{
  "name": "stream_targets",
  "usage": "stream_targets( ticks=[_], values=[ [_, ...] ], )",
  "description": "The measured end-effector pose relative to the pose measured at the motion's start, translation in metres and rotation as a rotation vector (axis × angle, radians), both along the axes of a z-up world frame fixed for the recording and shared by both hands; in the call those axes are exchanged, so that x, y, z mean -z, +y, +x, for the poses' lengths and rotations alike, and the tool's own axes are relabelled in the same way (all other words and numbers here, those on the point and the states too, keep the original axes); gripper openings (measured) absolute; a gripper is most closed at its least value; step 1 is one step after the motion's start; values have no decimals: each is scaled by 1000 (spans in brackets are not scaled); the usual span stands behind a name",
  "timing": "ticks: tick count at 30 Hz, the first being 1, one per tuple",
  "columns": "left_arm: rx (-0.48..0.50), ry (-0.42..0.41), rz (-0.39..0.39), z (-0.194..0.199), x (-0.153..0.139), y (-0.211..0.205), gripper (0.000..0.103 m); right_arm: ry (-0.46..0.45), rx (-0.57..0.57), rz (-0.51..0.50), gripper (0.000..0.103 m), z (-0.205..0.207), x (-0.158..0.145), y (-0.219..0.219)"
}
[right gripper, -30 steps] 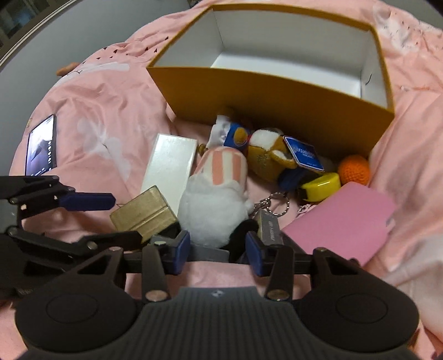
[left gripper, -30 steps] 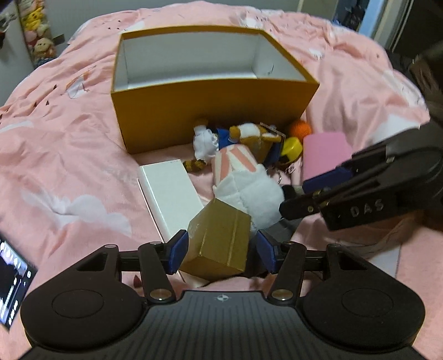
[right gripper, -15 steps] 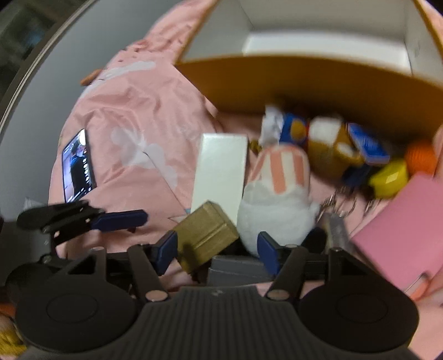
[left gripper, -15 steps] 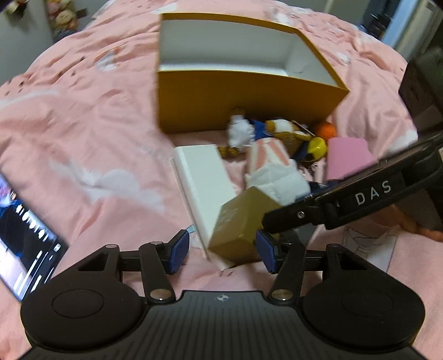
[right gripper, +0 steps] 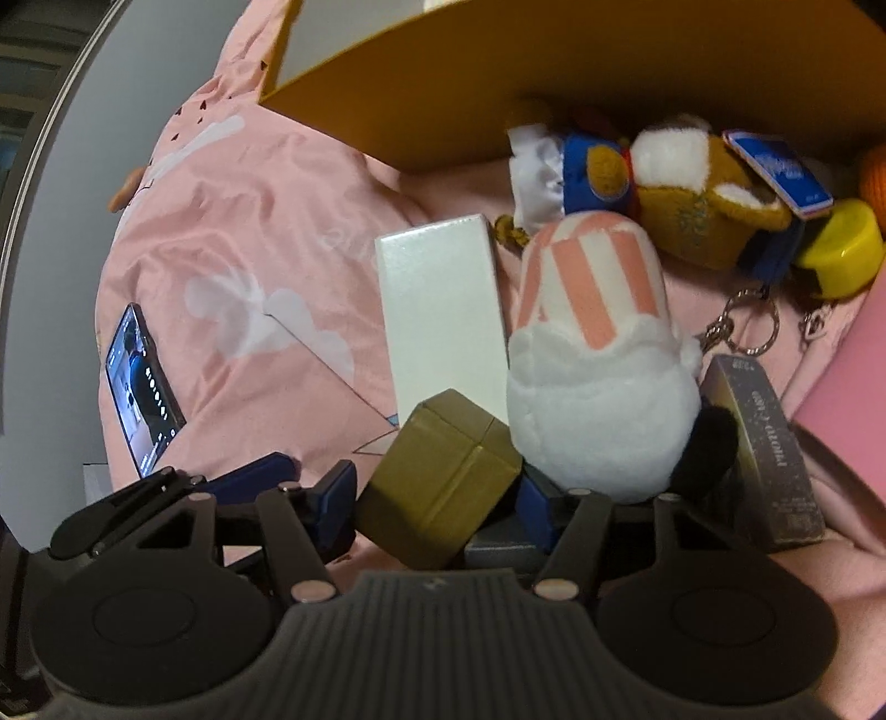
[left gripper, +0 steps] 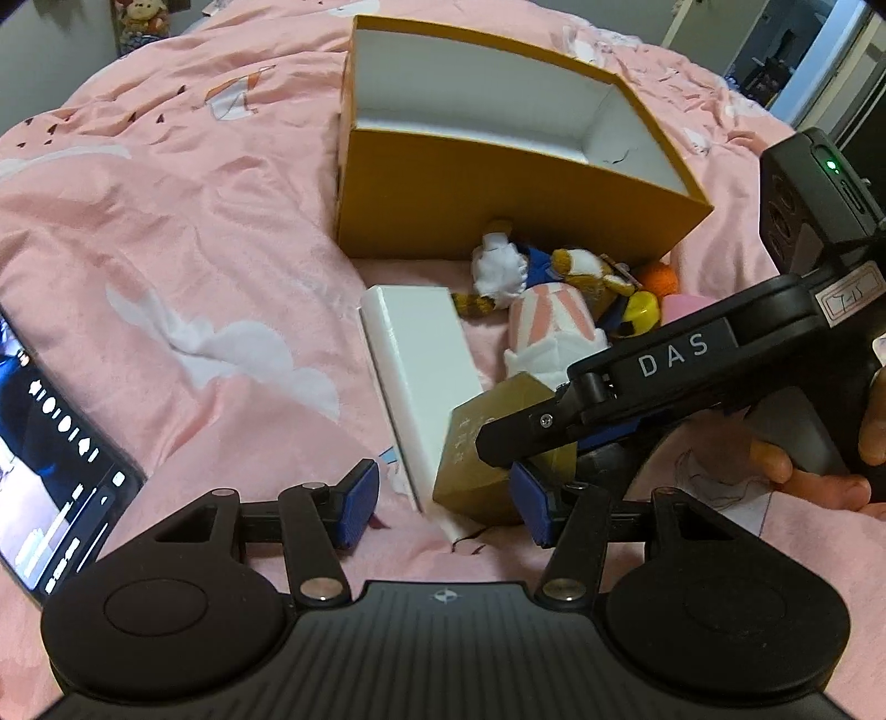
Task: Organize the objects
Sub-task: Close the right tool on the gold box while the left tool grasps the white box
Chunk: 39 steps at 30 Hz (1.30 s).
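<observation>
The gold box, stiff, smooth-sided and probably light, sits between the right gripper's closing, unclamped jaws, best pinched across flat faces; left gripper open.

Pink bedspread with white cloud and rabbit prints covers bed, wrinkled. Grey wall beyond bedspread's far left edge; stuffed toys hanging there, blurred. Beyond bedspread's far right corner, dark doorway with pale blue-white frame. Light dim, warm. In right wrist view, grey wall left of bedspread, pale curved strip along it.
</observation>
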<state>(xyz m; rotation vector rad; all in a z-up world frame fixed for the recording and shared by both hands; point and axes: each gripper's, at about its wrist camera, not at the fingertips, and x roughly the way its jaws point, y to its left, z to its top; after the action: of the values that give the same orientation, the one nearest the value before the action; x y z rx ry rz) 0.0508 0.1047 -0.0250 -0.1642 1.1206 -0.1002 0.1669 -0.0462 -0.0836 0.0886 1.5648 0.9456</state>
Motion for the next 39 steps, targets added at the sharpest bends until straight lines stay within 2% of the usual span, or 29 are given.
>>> stream_targets(
  ticks=[3, 5, 9, 12, 15, 17, 20, 21, 25, 30, 31, 33, 39],
  values=[
    [12, -29, -53, 4, -7, 2, 69, -53, 0, 47, 55, 3, -15, -8],
    [16, -46, -79, 9, -12, 3, 69, -125, 6, 85, 53, 7, -32, -15],
    [-23, -59, -16, 25, -12, 2, 68, -301, 50, 154, 52, 19, -70, -37],
    [-87, 16, -50, 46, 9, 8, 68, -450, 73, 88, 52, 29, -82, -50],
    [-149, 94, -67, 63, 38, 13, 68, -517, 85, 7, 52, 39, -73, -61],
    [-196, 127, -93, 68, 54, 18, 68, -496, 99, -12, 52, 48, -61, -70],
    [-231, 140, -106, 71, 67, 22, 68, -413, 117, -9, 52, 59, -40, -76],
    [-231, 145, -92, 72, 69, 20, 68, -392, 121, -5, 52, 63, -34, -78],
    [-206, 142, -67, 75, 80, 12, 82, -352, 124, 20, 52, 69, -22, -78],
    [-208, 140, -86, 76, 93, 10, 83, -326, 123, 37, 52, 70, -17, -76],
    [-207, 137, -89, 75, 94, 10, 79, -317, 125, 41, 52, 72, -16, -80],
    [-209, 133, -129, 71, 94, 11, 64, -289, 129, 48, 53, 75, -16, -83],
    [-206, 46, -113, 45, 75, 3, 42, -261, 125, 57, 53, 77, -20, -88]
  ],
)
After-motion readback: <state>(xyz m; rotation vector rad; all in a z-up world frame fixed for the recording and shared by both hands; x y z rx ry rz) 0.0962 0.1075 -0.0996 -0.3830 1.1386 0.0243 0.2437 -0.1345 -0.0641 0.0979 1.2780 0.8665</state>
